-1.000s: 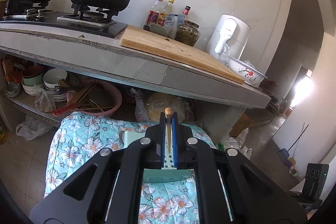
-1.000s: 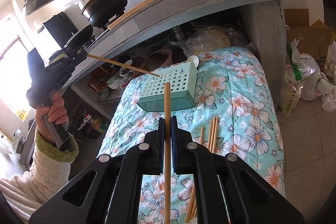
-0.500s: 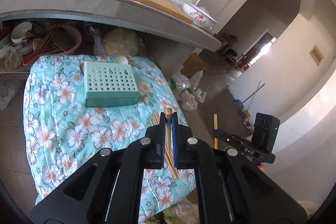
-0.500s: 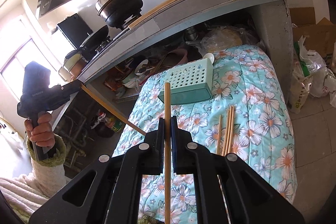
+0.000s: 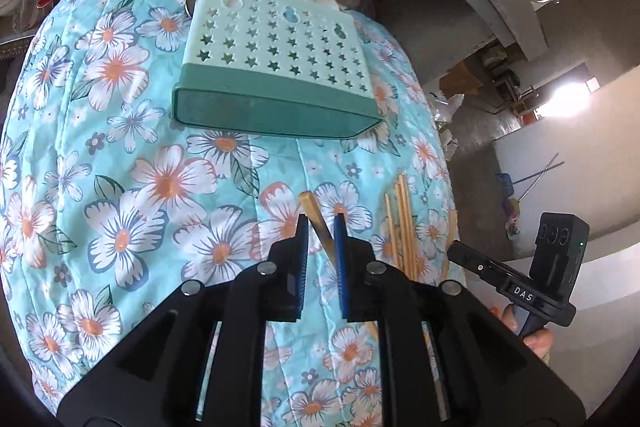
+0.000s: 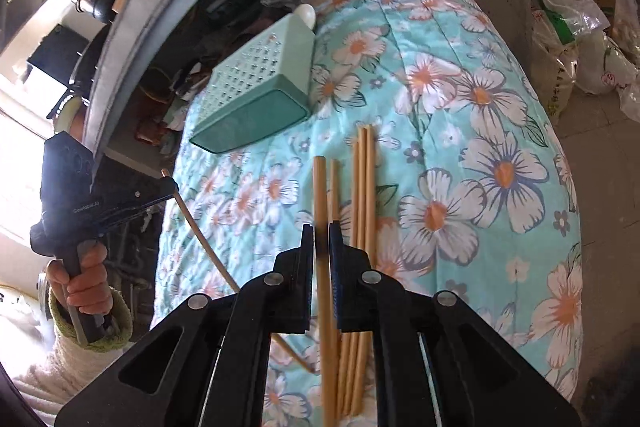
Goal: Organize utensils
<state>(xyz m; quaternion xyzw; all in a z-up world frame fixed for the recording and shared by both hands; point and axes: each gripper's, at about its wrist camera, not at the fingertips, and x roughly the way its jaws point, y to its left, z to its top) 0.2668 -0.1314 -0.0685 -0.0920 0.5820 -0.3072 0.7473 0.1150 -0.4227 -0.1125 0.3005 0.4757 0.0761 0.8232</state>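
Tilting down over the floral quilt (image 5: 120, 187), with the left gripper (image 5: 320, 227) hovering above it short of the green utensil holder (image 5: 272, 67). Reaching in from the right side, with the right gripper (image 6: 321, 239) pointing along the loose chopsticks (image 6: 364, 187) lying on the quilt (image 6: 480, 147).

Having dropped much closer to the cloth than half a second ago, when the kitchen counter and room filled the left view; now showing mostly quilt and holder. Having swung the left-held chopstick (image 5: 318, 223) from straight to slanted between the pads. Showing the right view also lower, nearer the pile.

Standing partly open on the left, the jaws wider than the stick, which is leaning across the gap and touching the right pad; loosely held at best. Clamping narrowly on the right around a single upright chopstick (image 6: 320, 267), just beside the pile. Lying on its side at the quilt's far end, the holder (image 6: 256, 95), its open mouth facing away.
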